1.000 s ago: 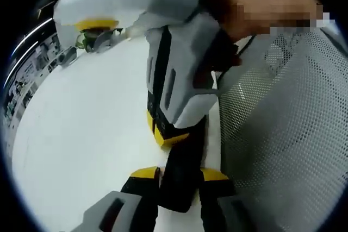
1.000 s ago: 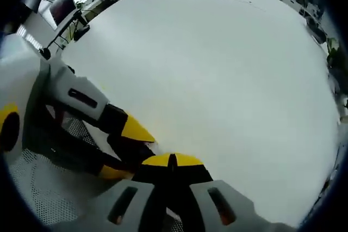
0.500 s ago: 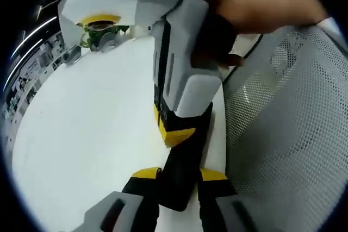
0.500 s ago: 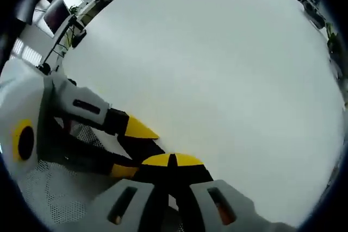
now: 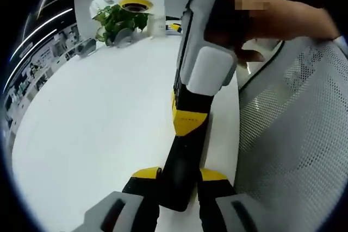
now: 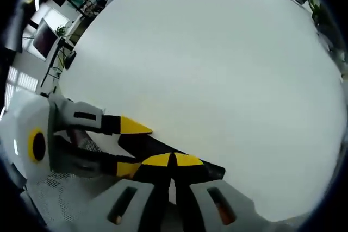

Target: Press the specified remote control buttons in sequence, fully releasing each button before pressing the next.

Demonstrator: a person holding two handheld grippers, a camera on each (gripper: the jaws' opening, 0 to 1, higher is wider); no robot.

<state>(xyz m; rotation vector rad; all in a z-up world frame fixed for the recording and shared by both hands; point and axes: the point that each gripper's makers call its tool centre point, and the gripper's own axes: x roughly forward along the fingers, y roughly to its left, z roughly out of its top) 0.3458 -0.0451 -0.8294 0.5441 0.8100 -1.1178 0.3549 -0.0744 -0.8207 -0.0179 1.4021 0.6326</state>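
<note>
A long black remote control (image 5: 182, 161) lies along the white table's edge, and my left gripper (image 5: 179, 175) is shut on its near end, a yellow tip on each side. My right gripper (image 5: 189, 123), held by a person's hand (image 5: 283, 17), comes down from above with its yellow tips together on the remote's top face. In the right gripper view my right gripper (image 6: 172, 160) is shut, its tips resting on the remote (image 6: 149, 146). There the left gripper (image 6: 130, 146) reaches in from the left, clamped around the remote.
The white table (image 5: 92, 123) spreads wide to the left and ahead (image 6: 217, 69). A white mesh chair (image 5: 293, 134) stands close at the table's edge. A potted plant (image 5: 119, 20) sits at the far side. Desks and monitors (image 6: 46, 36) lie beyond.
The right gripper has stood up more steeply and its tips have shifted farther along the remote, away from my left jaws, so more black remote shows between them. Both views have tilted.
</note>
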